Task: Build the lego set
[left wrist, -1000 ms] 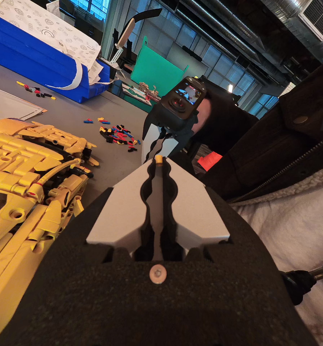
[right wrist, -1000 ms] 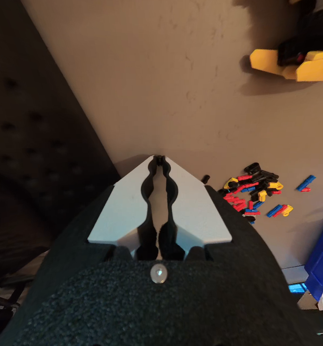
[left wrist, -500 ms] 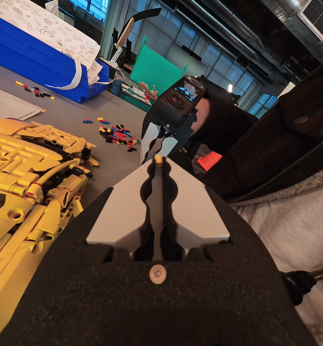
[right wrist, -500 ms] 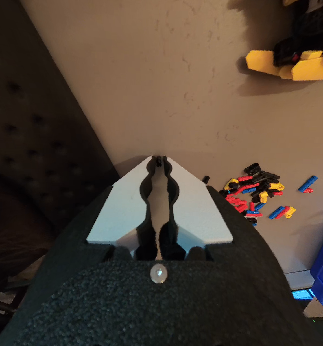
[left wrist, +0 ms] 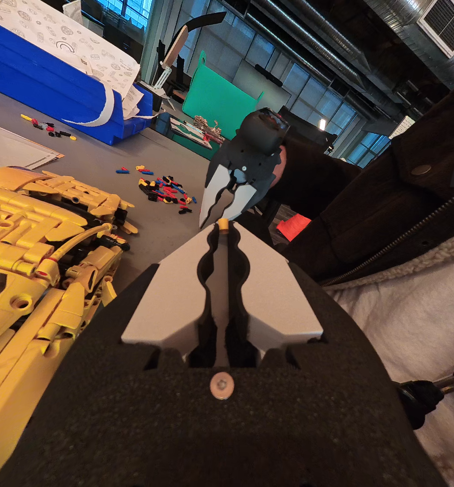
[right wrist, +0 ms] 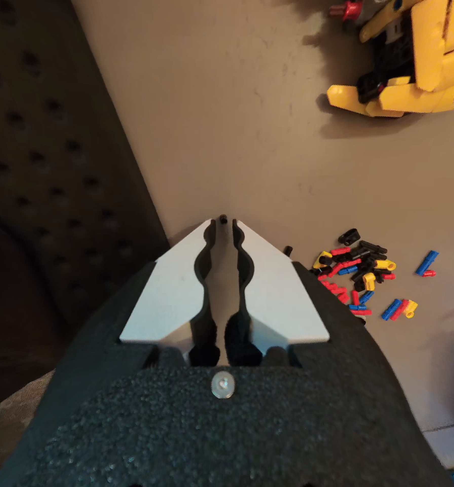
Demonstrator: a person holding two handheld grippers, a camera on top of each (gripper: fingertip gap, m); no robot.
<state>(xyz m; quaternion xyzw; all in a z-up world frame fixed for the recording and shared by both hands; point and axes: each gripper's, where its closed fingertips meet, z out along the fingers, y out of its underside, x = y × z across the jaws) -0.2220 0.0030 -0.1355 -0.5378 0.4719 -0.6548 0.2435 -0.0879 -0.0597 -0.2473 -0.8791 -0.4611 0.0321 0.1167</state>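
Observation:
My left gripper (left wrist: 222, 228) is shut on a small yellow Lego piece (left wrist: 223, 226) that sticks out past its tips, held above the grey table (left wrist: 94, 163). My right gripper (right wrist: 223, 222) points down at the table near its edge, jaws slightly apart, with a small black pin (right wrist: 222, 218) between the tips. In the left wrist view the right gripper (left wrist: 216, 221) hangs with its tips right beside the yellow piece. The partly built yellow Lego car (left wrist: 36, 250) lies to the left; it also shows in the right wrist view (right wrist: 418, 73).
A pile of small red, blue, black and yellow pins (left wrist: 168, 191) lies beyond the car, also in the right wrist view (right wrist: 357, 274). A blue bin (left wrist: 49, 79) with printed paper and a booklet (left wrist: 9, 150) sit farther back. A person's jacket (left wrist: 378, 224) fills the right. Spacing between my two grippers at the tips: around 20 centimeters.
My right gripper's jaws have parted slightly around the black pin, and it has tilted and come down closer to the yellow piece. My left gripper has stayed shut and almost still.

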